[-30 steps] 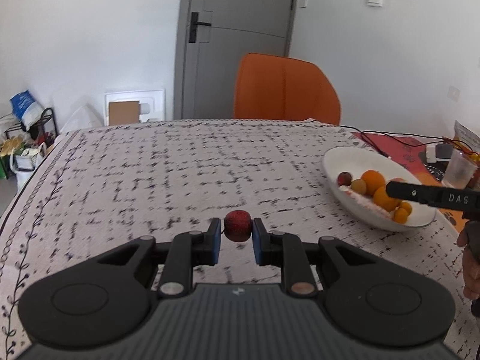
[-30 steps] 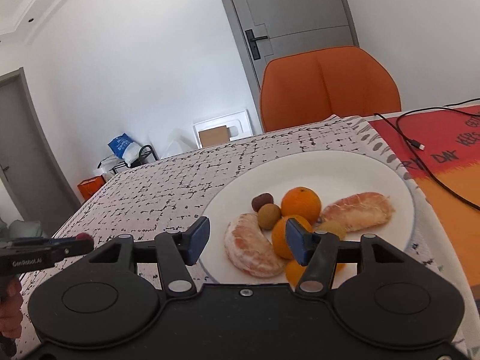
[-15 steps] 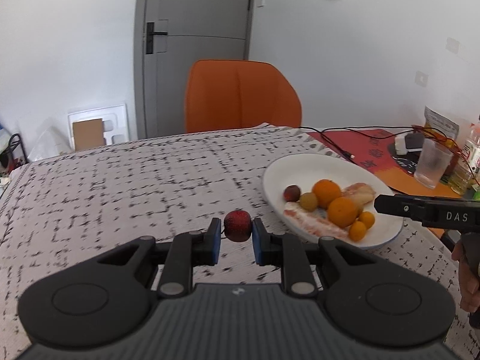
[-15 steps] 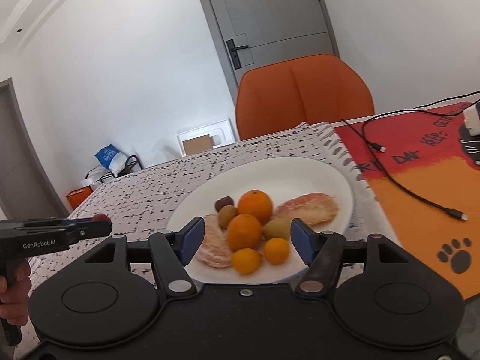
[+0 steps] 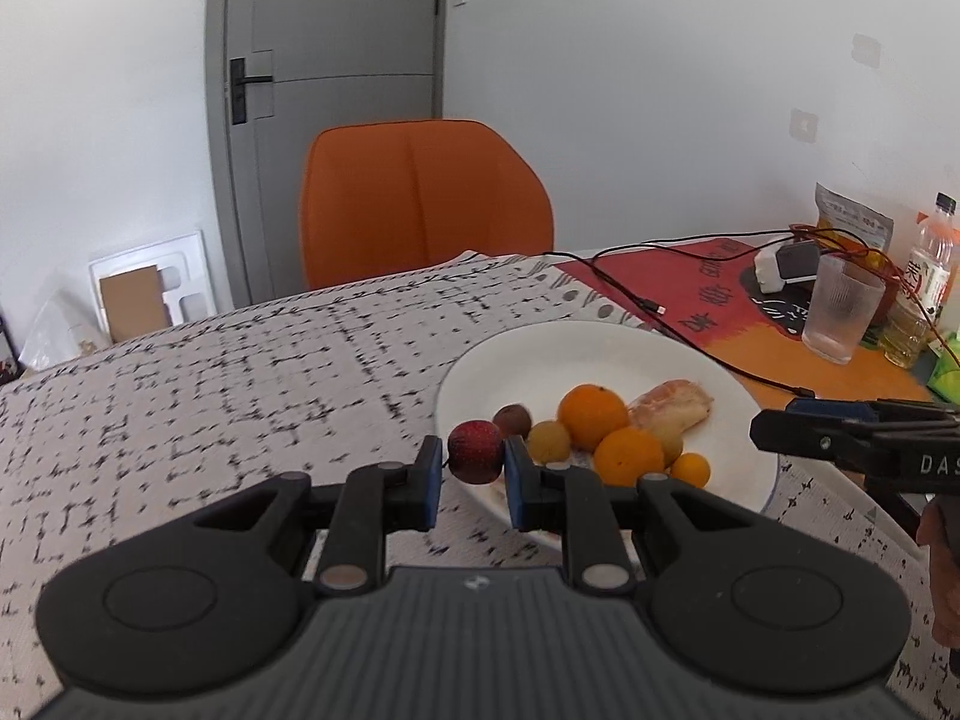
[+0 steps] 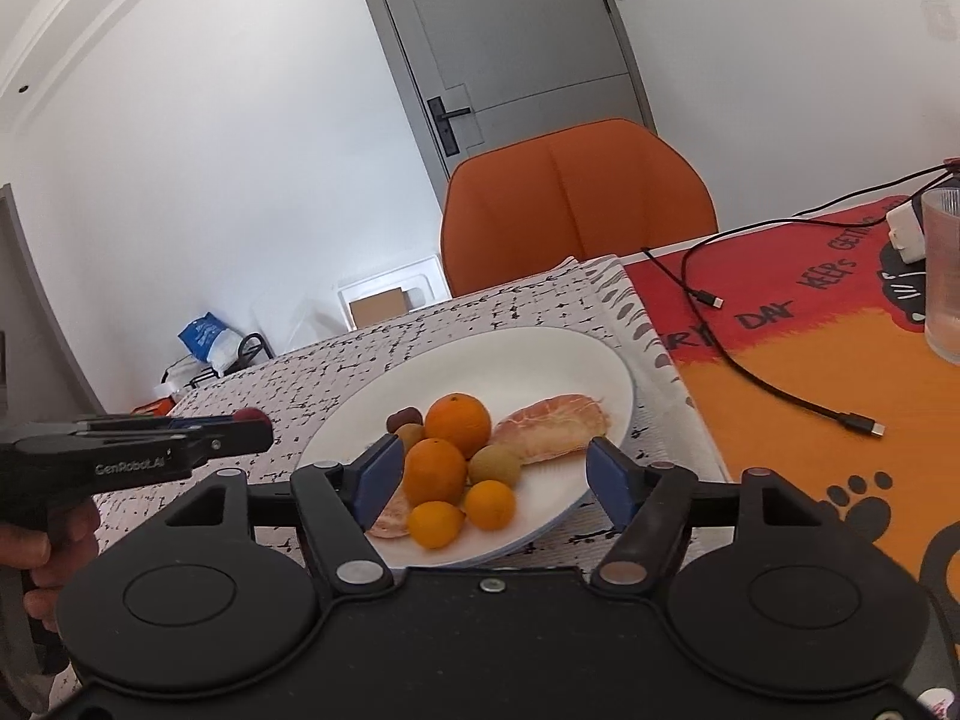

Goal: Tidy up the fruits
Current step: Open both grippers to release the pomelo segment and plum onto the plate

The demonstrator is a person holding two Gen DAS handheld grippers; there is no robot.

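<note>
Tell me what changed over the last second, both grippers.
The left gripper, shut on the red fruit throughout, swung right and closer to the plate, its fingertips now at the near-left rim. The right gripper drew back slightly and stayed open over the plate. The fruit pile has not moved.

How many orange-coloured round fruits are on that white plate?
4: two big oranges mid-plate, one behind the other, and two small ones at the near edge. More may hide underneath.

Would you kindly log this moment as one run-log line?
left claw: shut on red fruit, at near rim of white plate | right claw: open, empty, over plate | red fruit: not yet placed
</note>
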